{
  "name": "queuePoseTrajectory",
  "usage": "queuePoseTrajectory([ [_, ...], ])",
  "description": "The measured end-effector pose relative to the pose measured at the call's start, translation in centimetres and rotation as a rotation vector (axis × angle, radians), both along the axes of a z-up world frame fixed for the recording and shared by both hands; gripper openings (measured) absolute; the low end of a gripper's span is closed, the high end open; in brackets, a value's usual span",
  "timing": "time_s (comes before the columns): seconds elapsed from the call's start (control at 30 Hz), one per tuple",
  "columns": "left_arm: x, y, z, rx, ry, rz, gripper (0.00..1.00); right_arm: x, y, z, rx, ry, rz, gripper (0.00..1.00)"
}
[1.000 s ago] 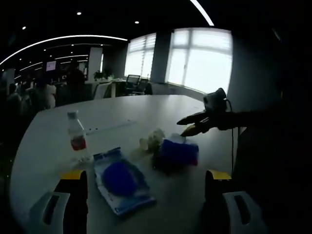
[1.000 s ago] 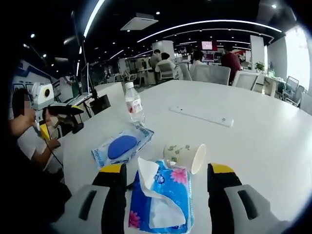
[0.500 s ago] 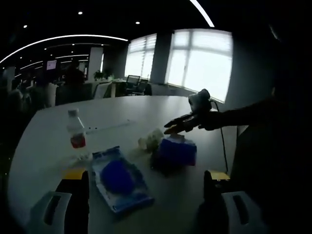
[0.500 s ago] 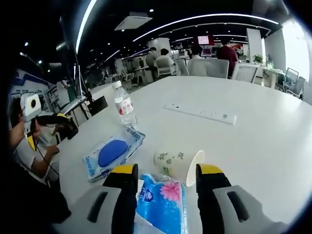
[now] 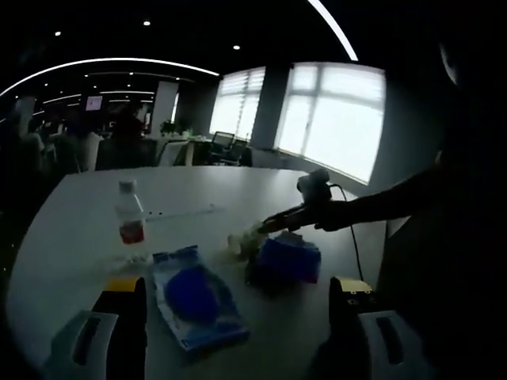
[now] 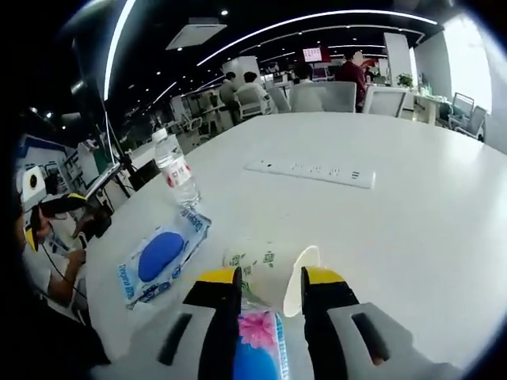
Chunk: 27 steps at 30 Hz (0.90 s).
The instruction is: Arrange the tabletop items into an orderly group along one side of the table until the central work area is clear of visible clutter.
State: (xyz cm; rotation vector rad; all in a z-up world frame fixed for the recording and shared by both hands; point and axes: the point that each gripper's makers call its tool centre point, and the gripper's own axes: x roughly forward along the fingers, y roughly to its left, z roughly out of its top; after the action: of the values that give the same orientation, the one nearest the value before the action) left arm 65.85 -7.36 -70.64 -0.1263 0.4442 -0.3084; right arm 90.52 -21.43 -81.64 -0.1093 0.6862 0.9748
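Note:
On the white table (image 6: 412, 206) my right gripper (image 6: 271, 275) has its jaws drawn in on a blue tissue pack (image 6: 257, 352) with a pink flower print. Just beyond its tips a paper cup (image 6: 265, 263) lies on its side. In the left gripper view the right gripper (image 5: 273, 226) reaches in from the right onto the tissue pack (image 5: 287, 260), beside the cup (image 5: 240, 241). My left gripper (image 5: 234, 286) stands open near the table edge, above a blue wipes pack (image 5: 190, 297) without touching it. A water bottle (image 5: 129, 222) stands upright at the left.
A white power strip (image 6: 309, 170) lies flat further in, with the bottle (image 6: 176, 170) and wipes pack (image 6: 158, 257) to its left. The left gripper (image 6: 55, 206) hangs off the table's left edge. Office chairs and people sit beyond the far edge.
My right gripper's jaws have narrowed from wide apart onto the tissue pack, and it has moved forward and down toward the cup. The left gripper has barely moved.

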Motion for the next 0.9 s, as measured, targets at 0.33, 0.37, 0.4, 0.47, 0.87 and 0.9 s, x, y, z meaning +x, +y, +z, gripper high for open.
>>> queuePoseTrajectory([
  [0.33, -0.9, 1.3, -0.5, -0.028, 0.002, 0.024, 0.90, -0.7, 0.0, 0.0, 0.052, 0.076, -0.047, 0.02],
  [0.37, -1.0, 1.3, -0.4, -0.026, 0.001, 0.023, 0.90, -0.8, 0.1, 0.1, 0.059, 0.077, -0.044, 0.00],
  [0.4, -1.0, 1.3, -0.4, -0.025, 0.001, 0.022, 0.90, -0.8, 0.1, 0.2, 0.061, 0.077, -0.043, 0.00],
  [0.47, -1.1, 1.5, -0.4, -0.016, 0.000, 0.016, 0.90, -0.8, 0.2, 0.5, 0.057, 0.071, -0.037, 0.00],
  [0.87, -1.5, 2.1, -0.5, 0.022, -0.001, -0.003, 0.89, -1.3, 0.8, 2.4, 0.083, 0.015, -0.013, 0.00],
  [0.9, -1.5, 2.1, -0.5, 0.025, -0.002, -0.002, 0.89, -1.3, 0.8, 2.5, 0.084, 0.009, -0.009, 0.00],
])
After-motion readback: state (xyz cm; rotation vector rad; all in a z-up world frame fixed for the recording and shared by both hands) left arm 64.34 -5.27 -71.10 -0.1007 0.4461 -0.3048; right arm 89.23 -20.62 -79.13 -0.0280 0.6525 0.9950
